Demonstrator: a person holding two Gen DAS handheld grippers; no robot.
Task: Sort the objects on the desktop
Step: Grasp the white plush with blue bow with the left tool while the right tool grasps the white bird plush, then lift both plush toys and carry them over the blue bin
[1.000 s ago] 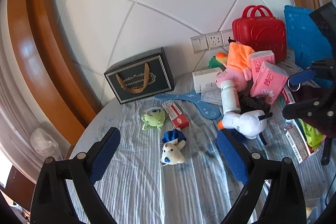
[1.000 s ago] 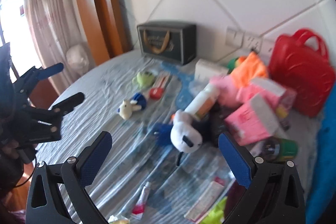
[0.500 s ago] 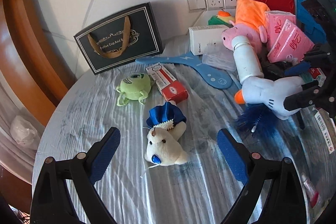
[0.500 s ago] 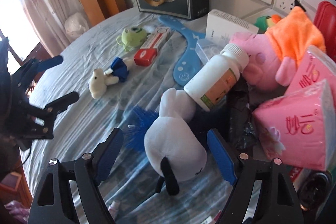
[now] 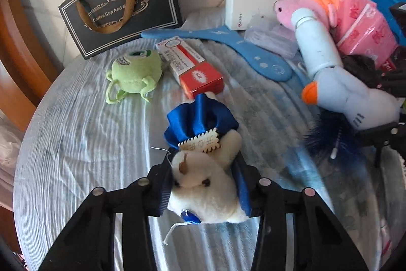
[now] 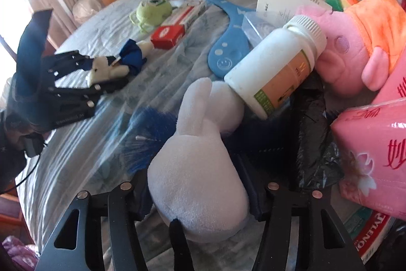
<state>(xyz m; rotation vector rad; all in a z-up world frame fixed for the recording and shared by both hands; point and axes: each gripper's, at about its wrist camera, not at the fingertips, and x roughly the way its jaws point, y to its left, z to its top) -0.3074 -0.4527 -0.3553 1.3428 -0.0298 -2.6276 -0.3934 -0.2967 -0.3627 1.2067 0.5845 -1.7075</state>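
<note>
A cream plush bear (image 5: 203, 184) with a blue satin bow lies on the wrinkled pale cloth (image 5: 83, 144). My left gripper (image 5: 204, 186) is closing on it, and both blue pads press the bear's head. In the right wrist view the same left gripper (image 6: 99, 73) shows at the left with the bear (image 6: 104, 67) in it. My right gripper (image 6: 196, 194) is closing on a white plush toy (image 6: 195, 177) with an orange beak (image 5: 310, 93), its pads against the toy's sides. A white bottle (image 6: 276, 70) leans on that toy.
A green one-eyed plush (image 5: 134, 70), a red-and-white box (image 5: 195, 67) and a blue plastic hanger (image 5: 241, 47) lie further back. A dark gift bag (image 5: 121, 6) stands at the wall. A pink pig plush (image 6: 337, 55), pink tissue packs (image 6: 373, 154) and a black bag (image 6: 314, 131) crowd the right.
Both grippers have come down toward the table and their jaws have narrowed. The left now has the cream bear between its pads, the right has the white plush toy.
</note>
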